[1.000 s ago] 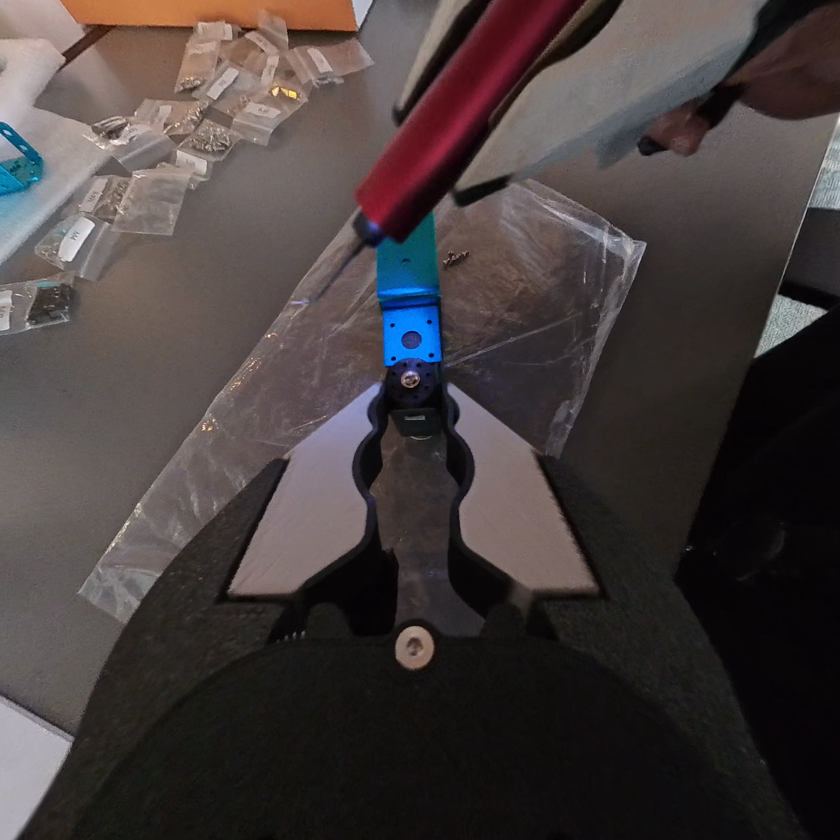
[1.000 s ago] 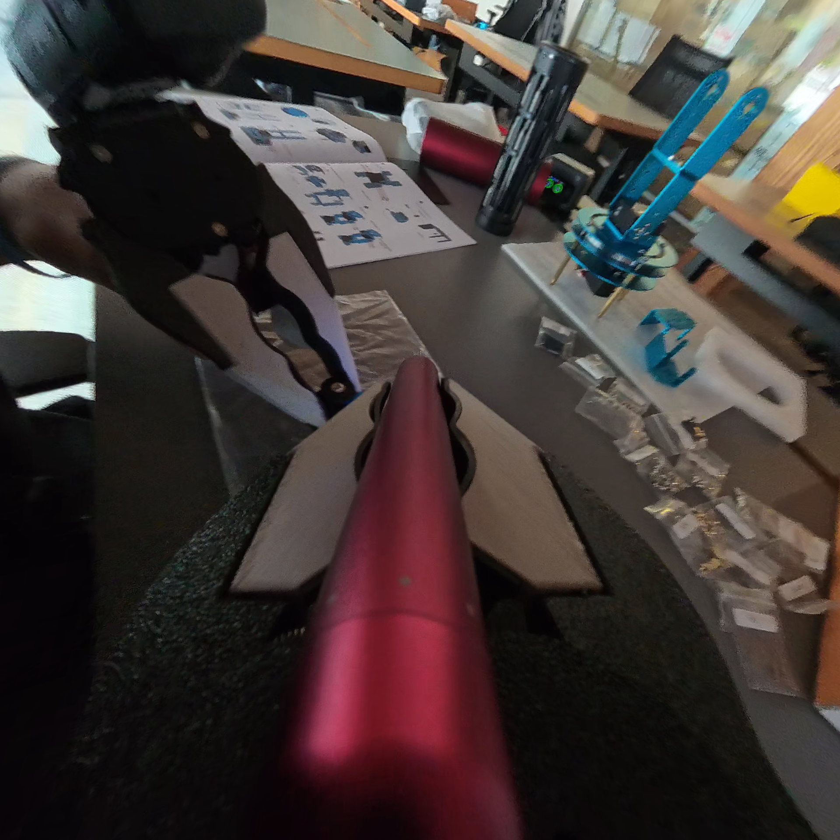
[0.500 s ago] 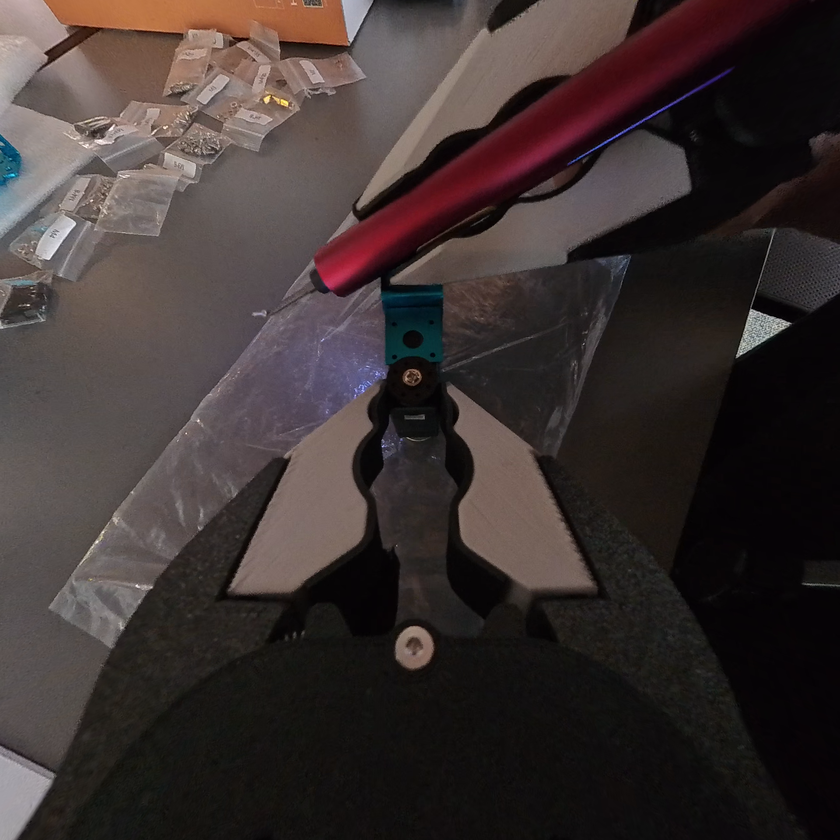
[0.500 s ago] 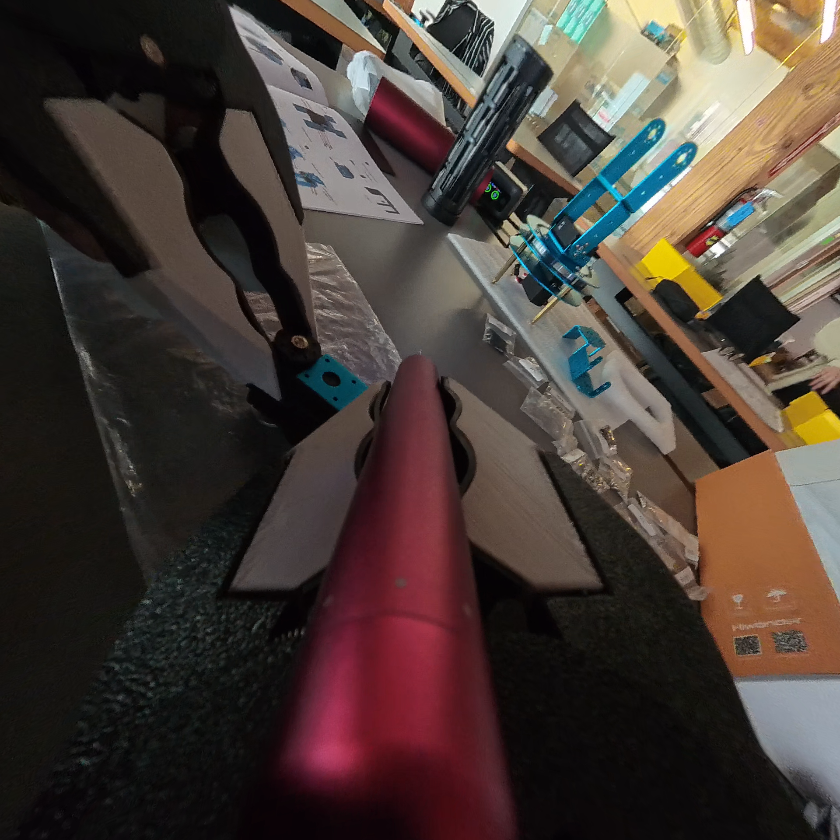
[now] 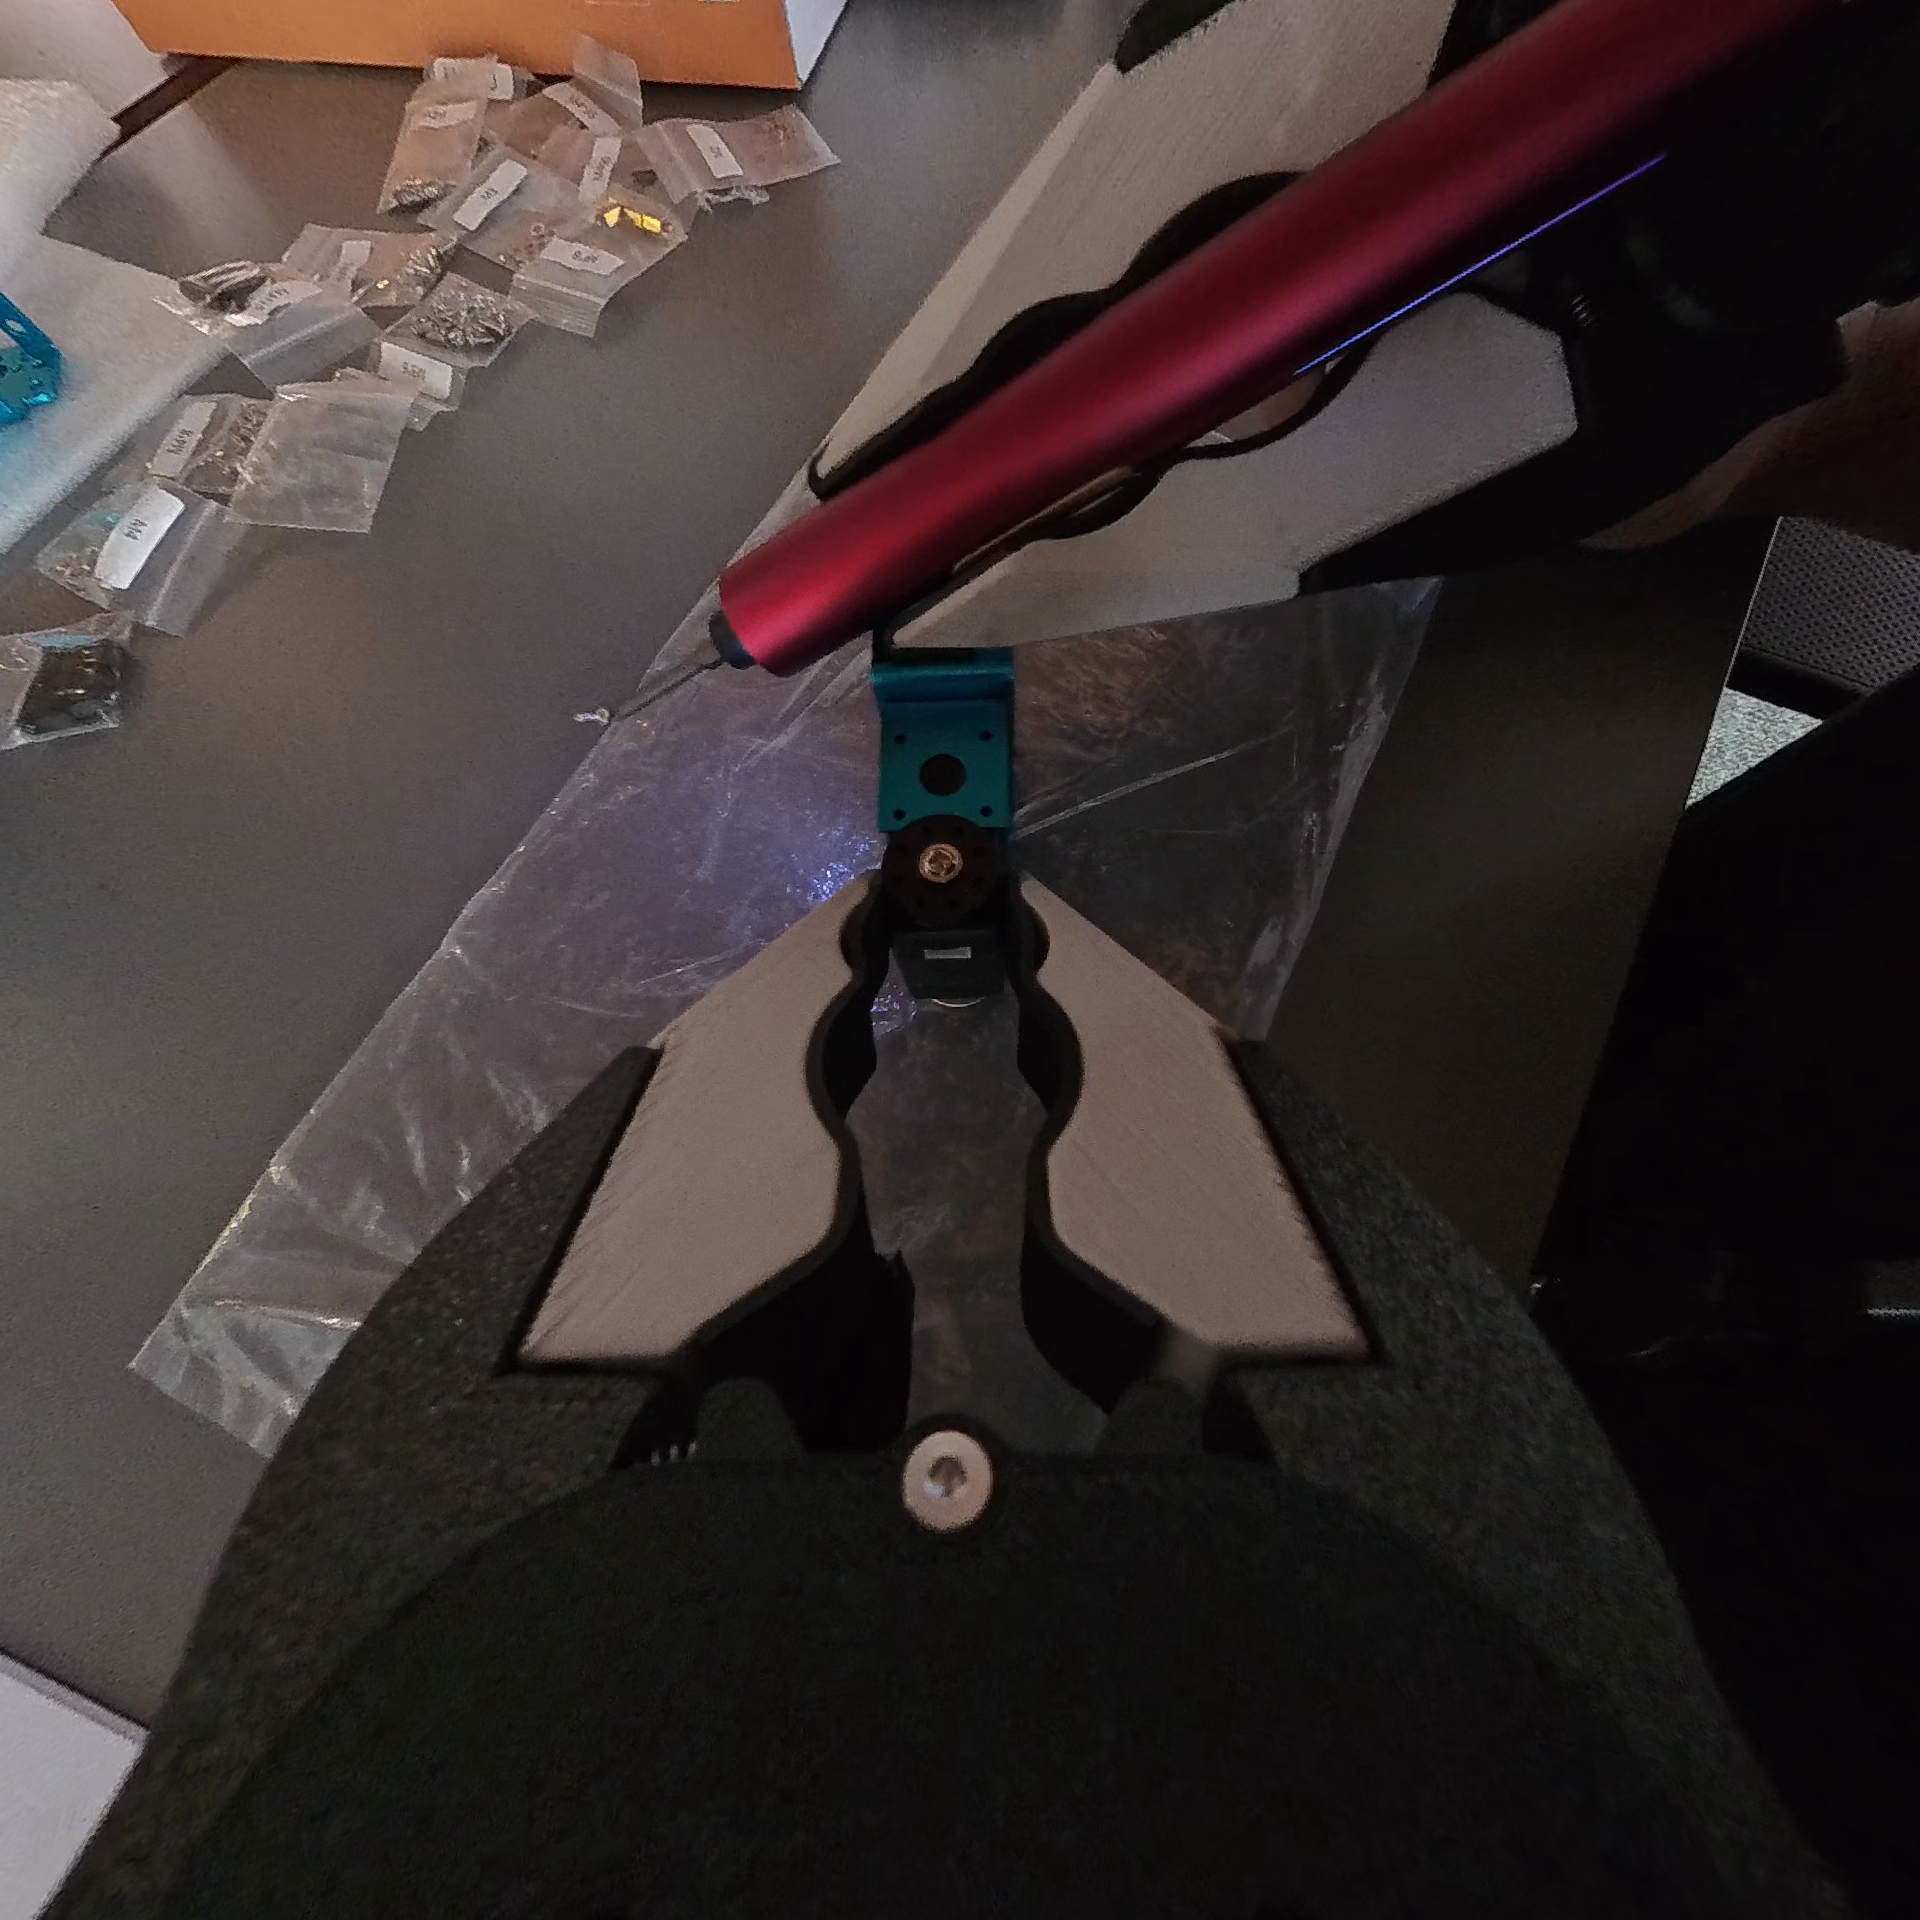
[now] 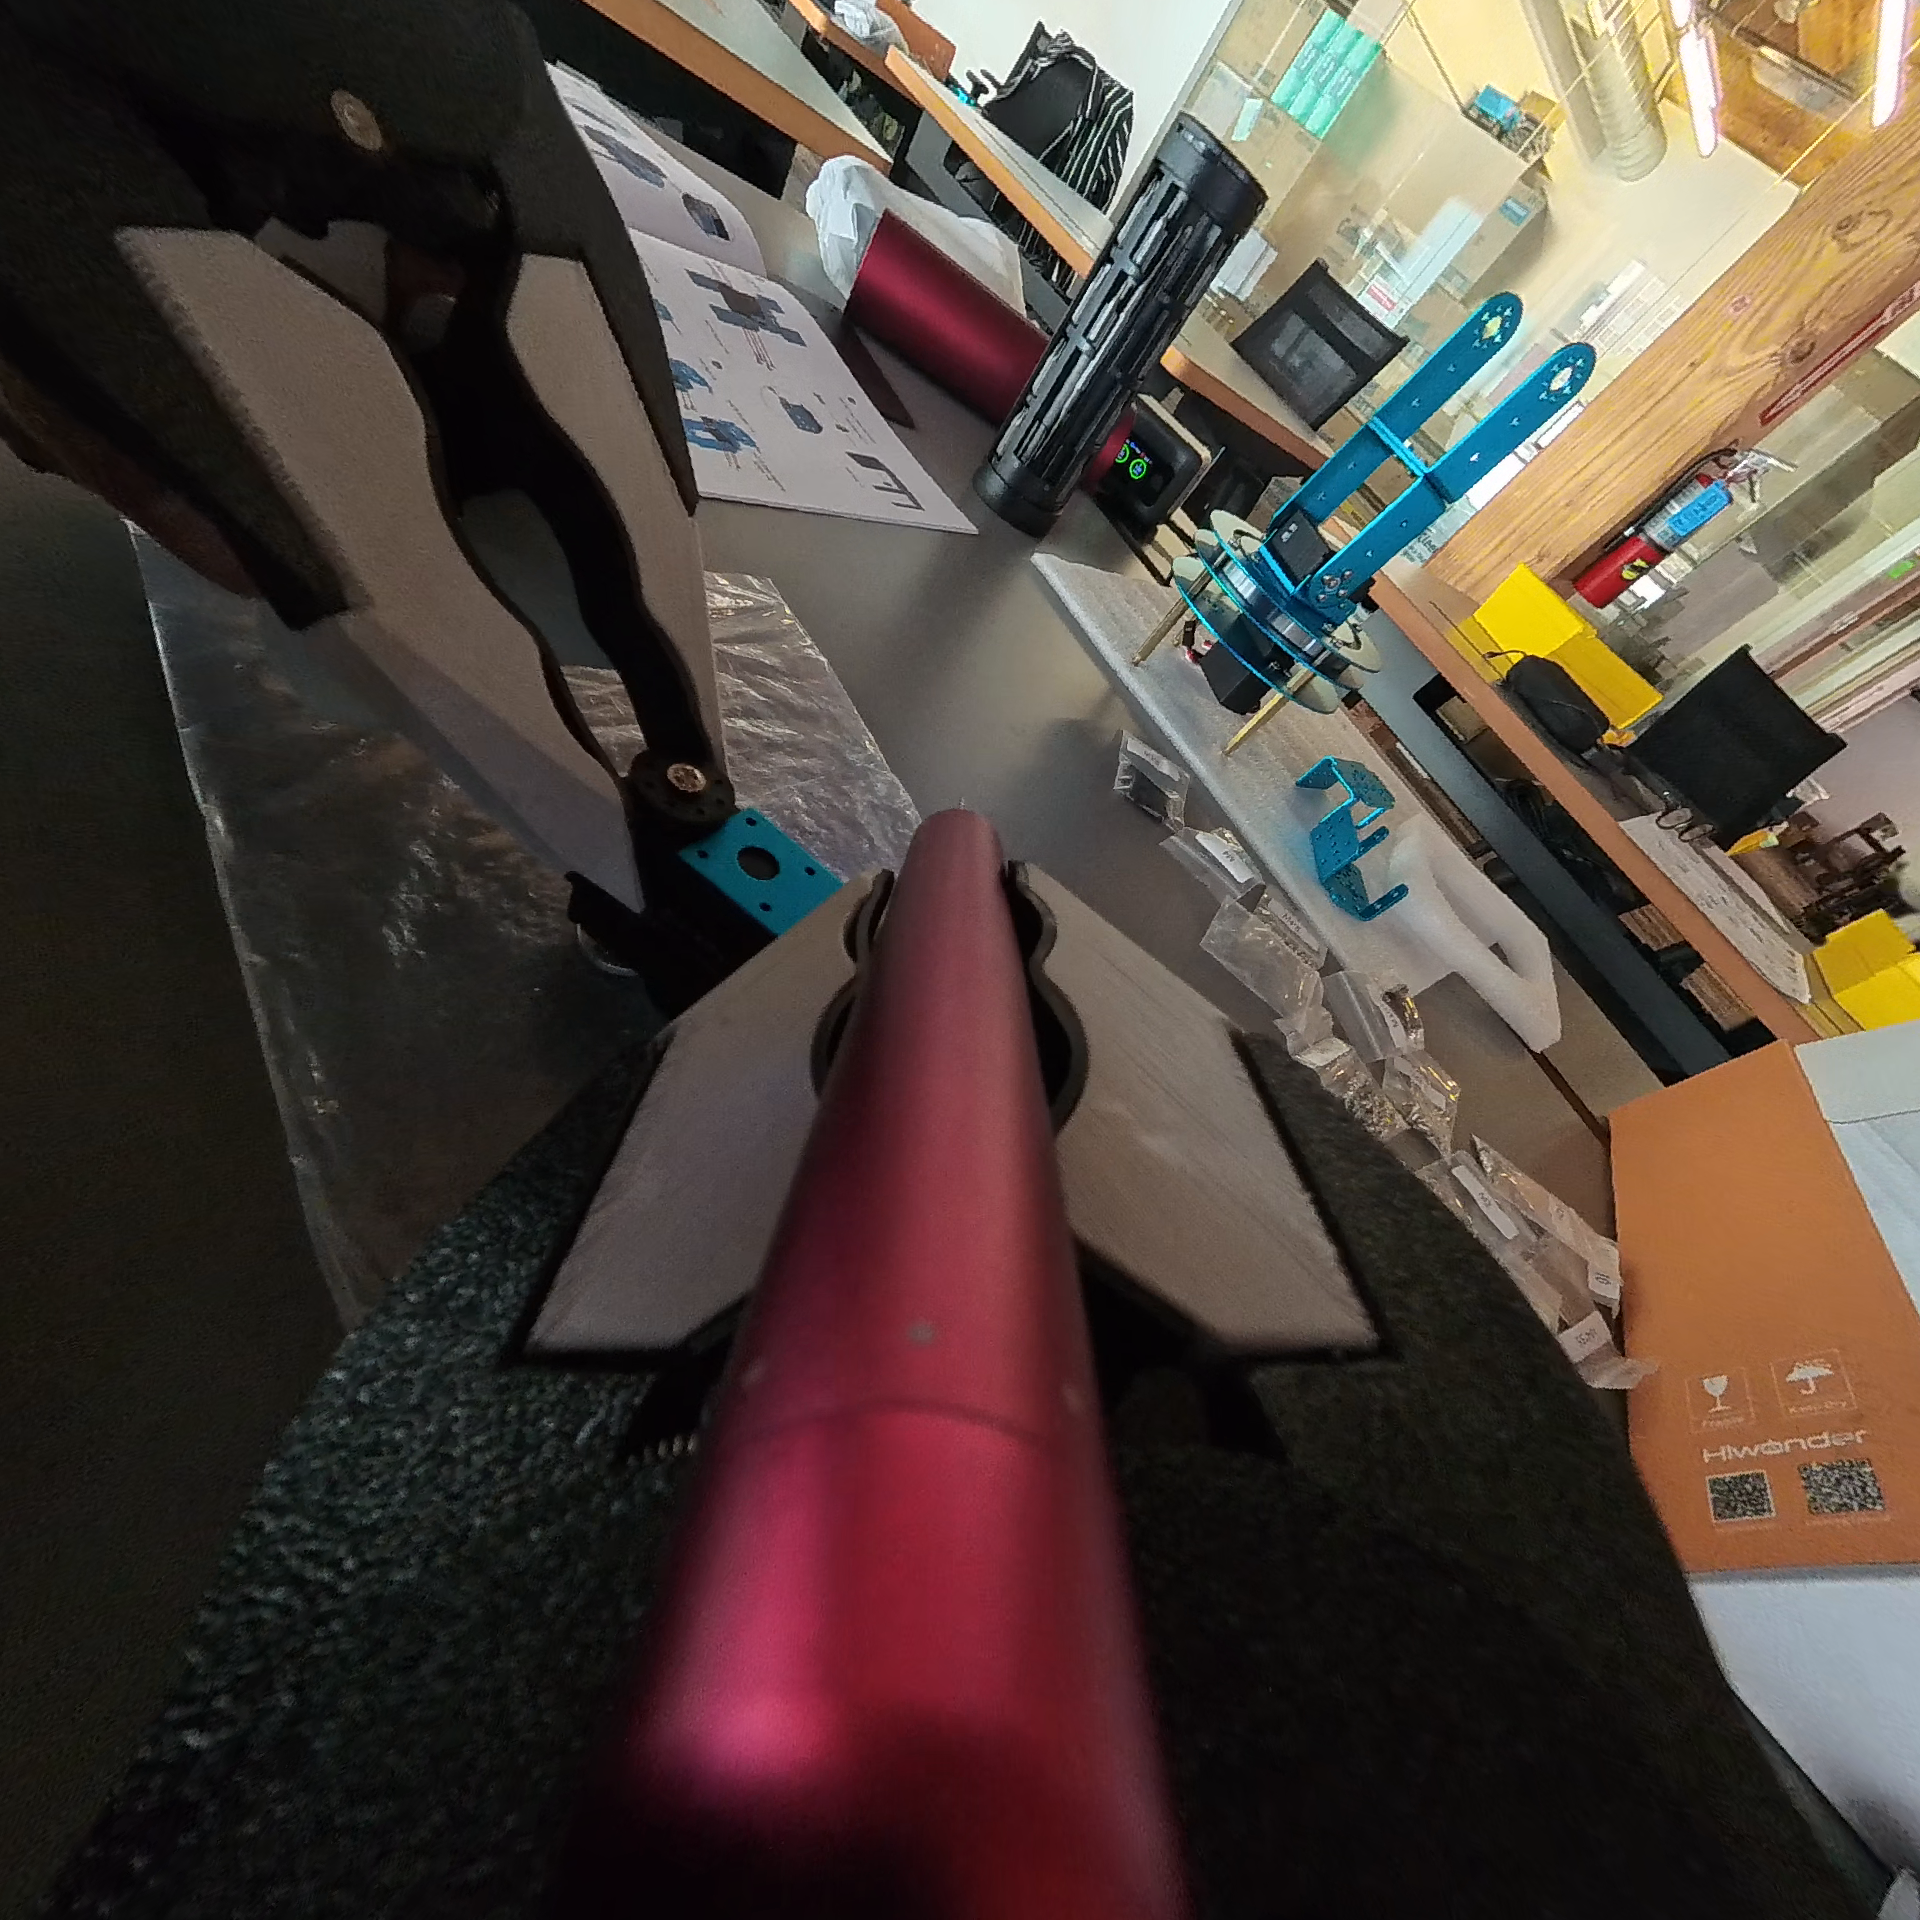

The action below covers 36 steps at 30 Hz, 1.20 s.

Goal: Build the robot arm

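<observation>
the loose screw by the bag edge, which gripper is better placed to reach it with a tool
Right, probably. The right gripper is shut on the red screwdriver, whose tip hangs close above the loose screw. The left gripper is shut on the black servo with its blue bracket.

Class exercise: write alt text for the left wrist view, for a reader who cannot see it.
The left gripper is shut on a black servo with a blue bracket, over a clear plastic bag on a dark table. Above, the right gripper grips a red screwdriver, its tip pointing left. Small parts bags lie upper left.
</observation>
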### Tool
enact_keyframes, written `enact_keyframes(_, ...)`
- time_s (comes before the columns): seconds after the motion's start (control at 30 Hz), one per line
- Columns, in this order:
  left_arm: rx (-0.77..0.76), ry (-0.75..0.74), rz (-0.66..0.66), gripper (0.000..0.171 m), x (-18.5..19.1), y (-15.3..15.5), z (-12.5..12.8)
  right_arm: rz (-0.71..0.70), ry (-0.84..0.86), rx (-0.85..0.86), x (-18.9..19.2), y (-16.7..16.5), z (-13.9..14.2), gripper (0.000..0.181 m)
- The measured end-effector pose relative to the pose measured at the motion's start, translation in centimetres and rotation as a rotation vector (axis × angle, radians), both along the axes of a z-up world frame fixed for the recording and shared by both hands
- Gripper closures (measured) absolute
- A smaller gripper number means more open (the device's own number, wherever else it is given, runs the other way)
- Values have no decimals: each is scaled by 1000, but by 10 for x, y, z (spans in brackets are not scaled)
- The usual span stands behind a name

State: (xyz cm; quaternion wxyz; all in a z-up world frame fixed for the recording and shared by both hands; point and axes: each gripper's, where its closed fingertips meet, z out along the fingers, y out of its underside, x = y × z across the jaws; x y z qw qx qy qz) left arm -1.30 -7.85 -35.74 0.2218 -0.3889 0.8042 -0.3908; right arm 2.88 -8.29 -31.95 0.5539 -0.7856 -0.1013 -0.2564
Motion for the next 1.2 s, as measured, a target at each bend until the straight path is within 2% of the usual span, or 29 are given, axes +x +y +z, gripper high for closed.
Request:
enact_keyframes(0.5,-1,8,0,151,-2,2,0,12,-5,2,-2,0,0,160)
enact_keyframes(0.9,-15,14,-64,151,-3,2,0,14,-4,3,-3,0,-1,160)
enact_keyframes(1.2,-10,17,-25,151,-4,2,0,18,-9,3,-4,0,-1,159)
